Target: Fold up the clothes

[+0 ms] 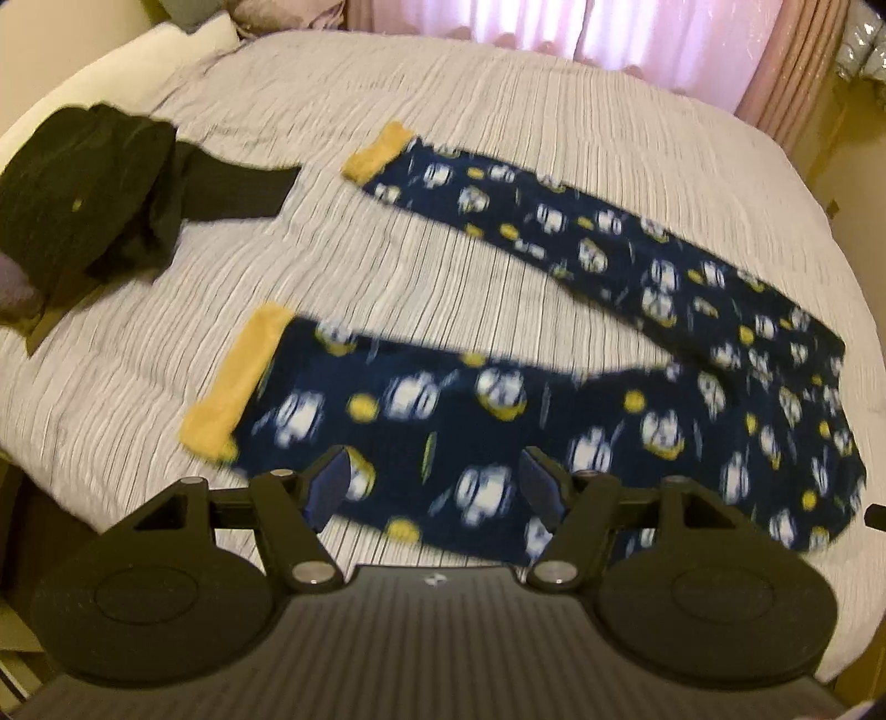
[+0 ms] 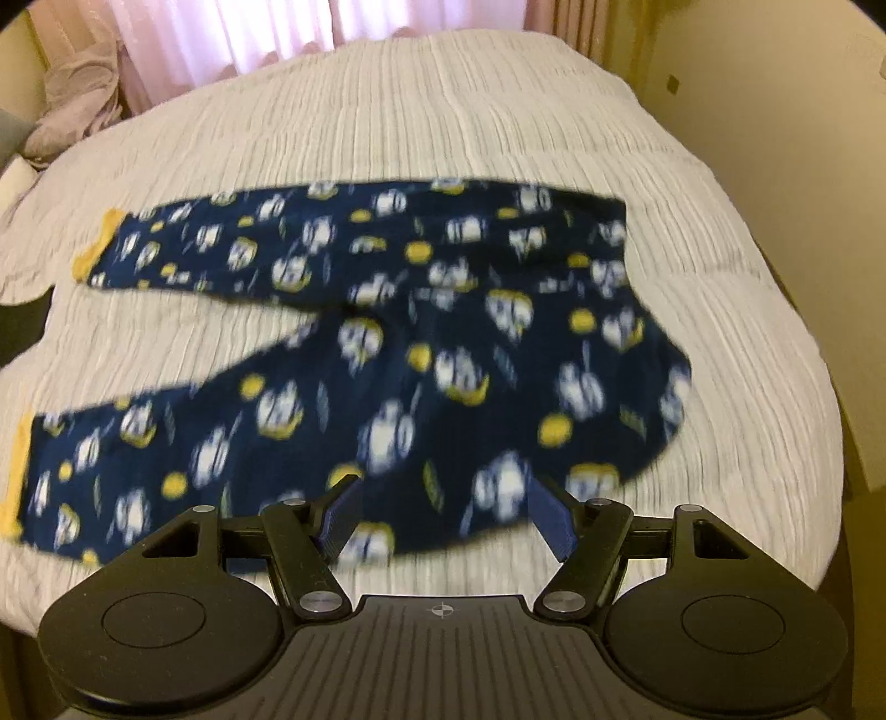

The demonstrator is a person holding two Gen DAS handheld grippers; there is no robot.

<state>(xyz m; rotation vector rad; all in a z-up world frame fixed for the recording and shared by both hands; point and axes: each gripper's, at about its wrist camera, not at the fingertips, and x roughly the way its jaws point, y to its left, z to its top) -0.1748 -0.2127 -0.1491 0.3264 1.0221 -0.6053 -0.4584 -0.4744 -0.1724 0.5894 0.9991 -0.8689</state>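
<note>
lying spread flat on the bed was one pair of navy pyjama trousers, printed with white and yellow figures, each leg ending in a yellow cuff. the two legs fanned apart in a v, the waist end toward the right in the left wrist view, the far leg's cuff pointing toward the pillows. the bed wore a pale ribbed cover with thin dark lines. a black garment, rumpled, lay well apart from the trousers near the bed's left edge in the left wrist view. the left gripper hung above the near trouser leg, fingers parted and empty, not touching cloth so far as blur allowed. the right gripper hung above the seat of the trousers near the bed's near edge, fingers likewise spread and holding nothing. pink curtains stood behind the bed; a heap of pale lilac fabric sat at its far left corner in the right wrist view. both views blurred.
</note>
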